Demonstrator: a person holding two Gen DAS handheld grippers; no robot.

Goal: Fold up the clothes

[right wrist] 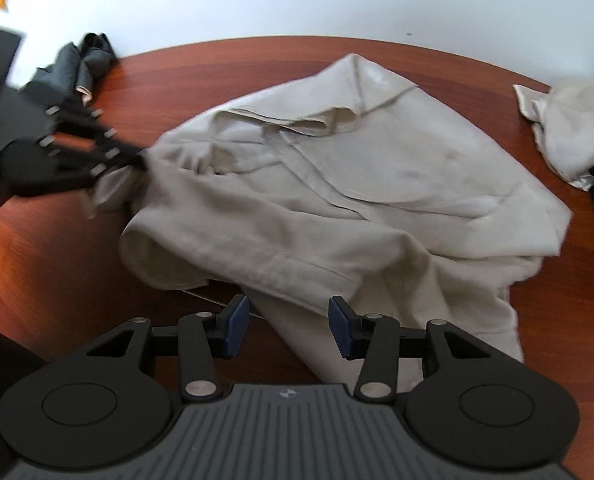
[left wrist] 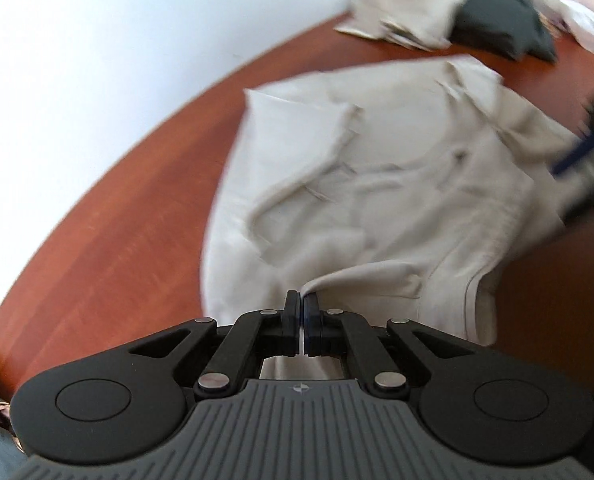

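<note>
A beige shirt (left wrist: 377, 184) lies crumpled on the reddish wooden table (left wrist: 129, 208). My left gripper (left wrist: 301, 300) is shut on a fold of the shirt's edge and holds it just above the table. It also shows in the right wrist view (right wrist: 137, 164), at the shirt's (right wrist: 337, 192) left side, pinching the cloth. My right gripper (right wrist: 289, 316) is open, its blue pads either side of the shirt's near hem, holding nothing. It appears blurred at the right edge of the left wrist view (left wrist: 577, 152).
A second beige garment (left wrist: 413, 4) and a dark grey garment (left wrist: 501, 16) lie at the table's far side by the white wall. In the right wrist view the dark garment (right wrist: 77, 68) is far left, the beige one (right wrist: 565, 128) far right.
</note>
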